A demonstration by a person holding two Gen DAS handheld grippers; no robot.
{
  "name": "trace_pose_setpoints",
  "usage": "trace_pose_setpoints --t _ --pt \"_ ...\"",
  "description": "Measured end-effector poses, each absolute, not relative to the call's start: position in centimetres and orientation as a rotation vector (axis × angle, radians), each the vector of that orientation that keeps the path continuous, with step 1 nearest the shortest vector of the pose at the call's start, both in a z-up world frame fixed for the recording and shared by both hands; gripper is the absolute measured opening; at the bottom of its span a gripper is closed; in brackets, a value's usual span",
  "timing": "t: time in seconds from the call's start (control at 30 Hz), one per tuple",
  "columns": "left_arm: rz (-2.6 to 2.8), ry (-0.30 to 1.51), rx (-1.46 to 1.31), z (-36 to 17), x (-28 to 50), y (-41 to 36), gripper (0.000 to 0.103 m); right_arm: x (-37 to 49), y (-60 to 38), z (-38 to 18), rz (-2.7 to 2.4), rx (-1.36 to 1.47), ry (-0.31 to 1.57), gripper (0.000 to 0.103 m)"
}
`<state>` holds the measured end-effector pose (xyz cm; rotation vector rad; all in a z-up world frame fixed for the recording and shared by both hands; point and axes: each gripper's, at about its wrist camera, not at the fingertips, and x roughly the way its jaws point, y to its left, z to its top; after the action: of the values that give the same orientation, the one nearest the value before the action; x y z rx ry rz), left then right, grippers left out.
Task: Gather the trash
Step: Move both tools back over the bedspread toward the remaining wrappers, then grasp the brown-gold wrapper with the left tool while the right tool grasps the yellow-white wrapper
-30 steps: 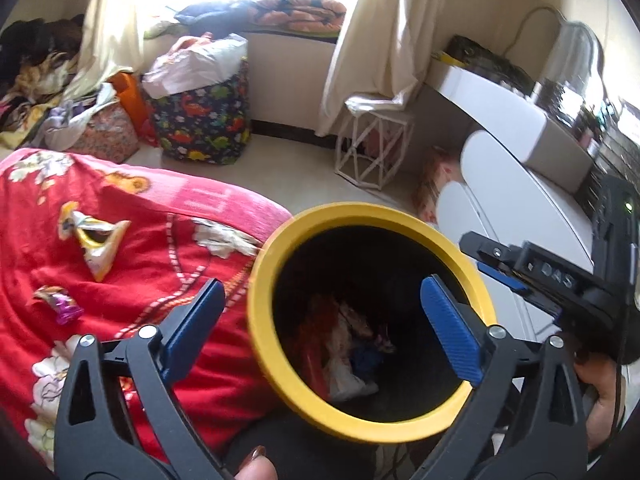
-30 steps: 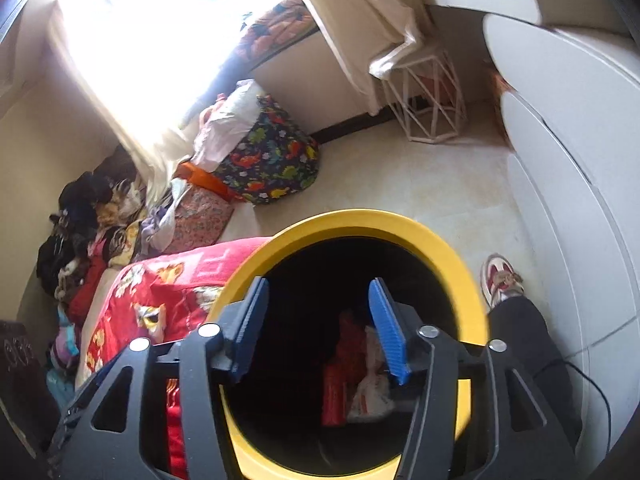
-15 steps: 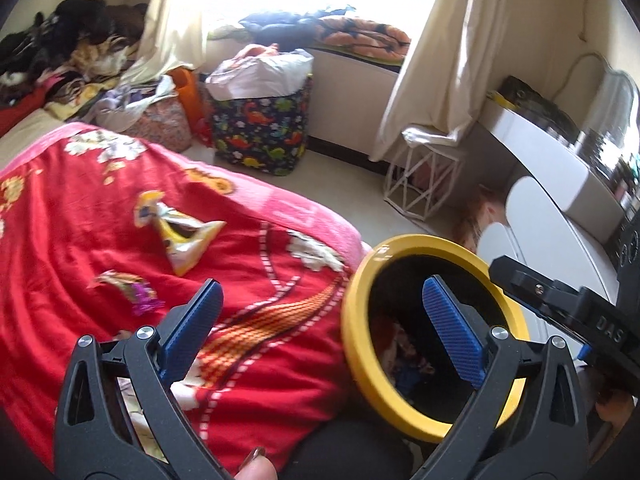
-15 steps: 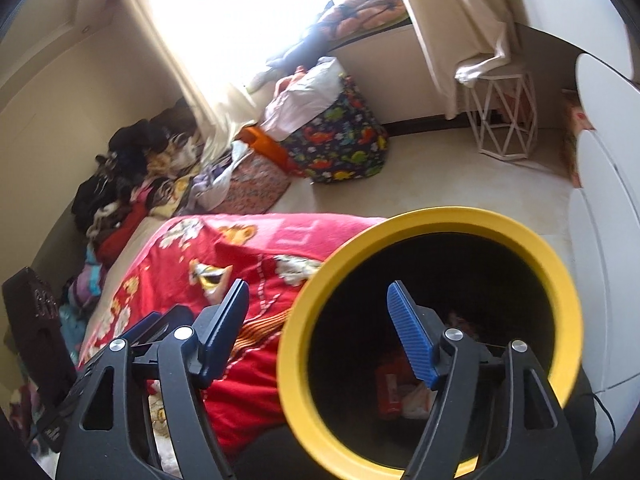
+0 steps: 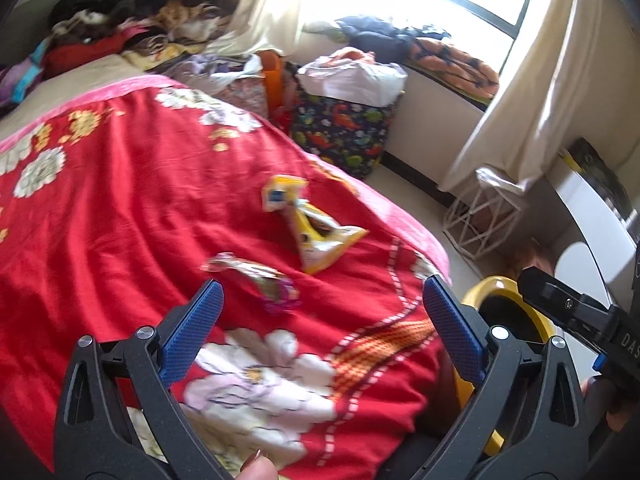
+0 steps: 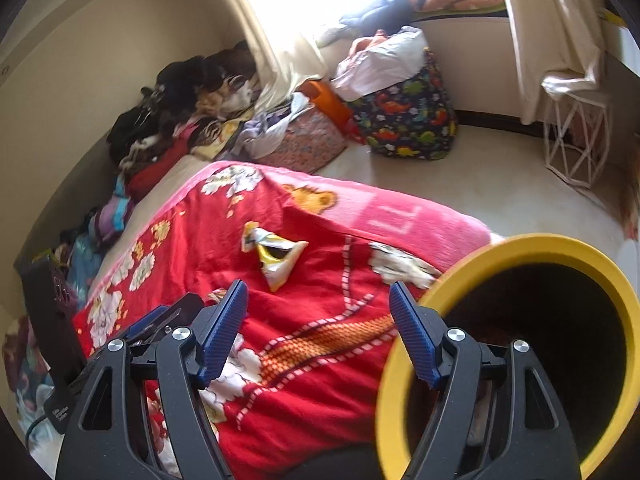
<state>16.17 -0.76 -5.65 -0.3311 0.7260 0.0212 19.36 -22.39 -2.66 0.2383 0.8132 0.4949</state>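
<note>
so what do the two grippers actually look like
The left gripper and right gripper match: black plastic frames with triangular cut-outs, silver screws at the pivots, and blue ribbed pads lining the jaws. The left gripper's body carries white lettering, partly cut off.

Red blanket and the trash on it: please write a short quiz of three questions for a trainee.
1. True or false: the left claw is open and empty.
2. How many wrappers lie on the red blanket in the left wrist view?
3. The yellow-rimmed bin stands: A) on the blanket B) beside the blanket's edge C) under the window.

Key: 1 true. 2 two: the yellow wrapper and the purple wrapper. 3 B.
</note>
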Motion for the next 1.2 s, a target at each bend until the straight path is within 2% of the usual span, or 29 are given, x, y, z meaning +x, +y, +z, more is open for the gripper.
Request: trace_pose_setpoints --t 0.37,0.43,0.5,0.63,0.93,1.0,1.2 --pt "0.086 0.742 -0.401 -7.1 16.2 3.6 0.091 23.2 -17.0 -4.0 0.57 0.223 0.873 0.071" --pt "0.08 0.753 -0.416 -7.5 16.3 3.9 0.085 24.1 -16.5 -4.7 0.566 0.225 0.895 0.071" --pt "0.071 0.772 -0.433 -8.1 16.7 4.0 0.074 24.9 -16.0 -5.3 0.557 0.213 0.908 0.071" --pt "0.051 0.801 -0.471 -9.1 17.3 4.2 0.062 26.3 -15.0 -6.6 0.556 0.197 0.938 0.07" --pt "0.008 0.853 -0.528 -11.1 18.8 3.8 0.05 29.5 -14.1 -9.6 0.552 0.242 1.019 0.056" --pt "0.0 0.86 -0.537 -11.5 19.2 3.6 0.047 30.1 -13.9 -10.1 0.553 0.257 1.033 0.05" --pt "-0.023 0.868 -0.528 -12.0 19.9 2.9 0.046 31.6 -13.1 -11.3 0.57 0.28 1.066 0.043"
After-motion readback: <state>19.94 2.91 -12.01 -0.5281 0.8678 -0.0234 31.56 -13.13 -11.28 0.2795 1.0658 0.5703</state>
